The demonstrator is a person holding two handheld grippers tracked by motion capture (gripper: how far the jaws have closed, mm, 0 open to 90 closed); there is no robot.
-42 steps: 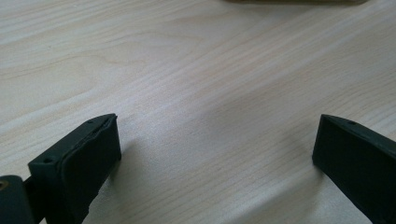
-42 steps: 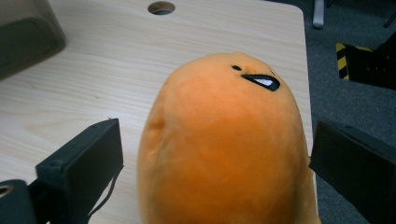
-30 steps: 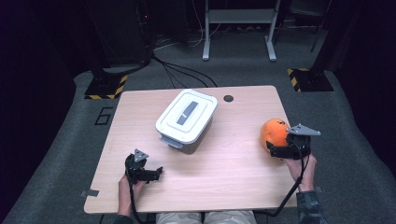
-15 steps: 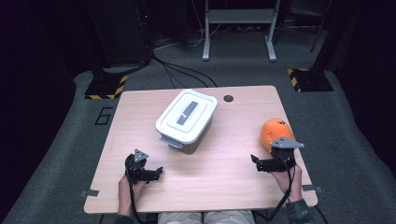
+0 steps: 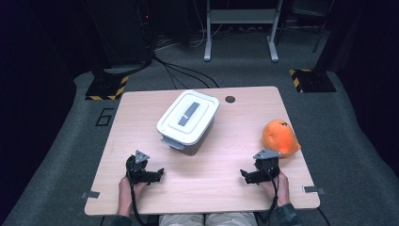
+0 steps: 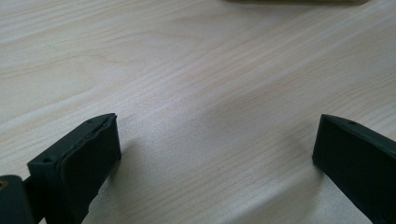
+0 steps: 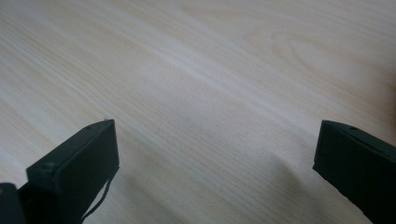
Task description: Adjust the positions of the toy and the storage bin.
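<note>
Orange soft toy (image 5: 280,137) now sitting alone by table's (image 5: 141,108) right edge, right gripper (image 5: 249,175) pulled back off it toward the near edge.
High view: left gripper (image 5: 153,175) staying put near-left, white lidded box (image 5: 188,120) mid-table, bare wood lying between grippers. Left gripper view: jaws standing wide apart over bare wood. Right gripper view: jaws gaping wide, holding nothing.

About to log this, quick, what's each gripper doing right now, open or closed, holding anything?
Left gripper: open, holding nothing, low over the table.
Right gripper: open, holding nothing, apart from the orange toy.
</note>
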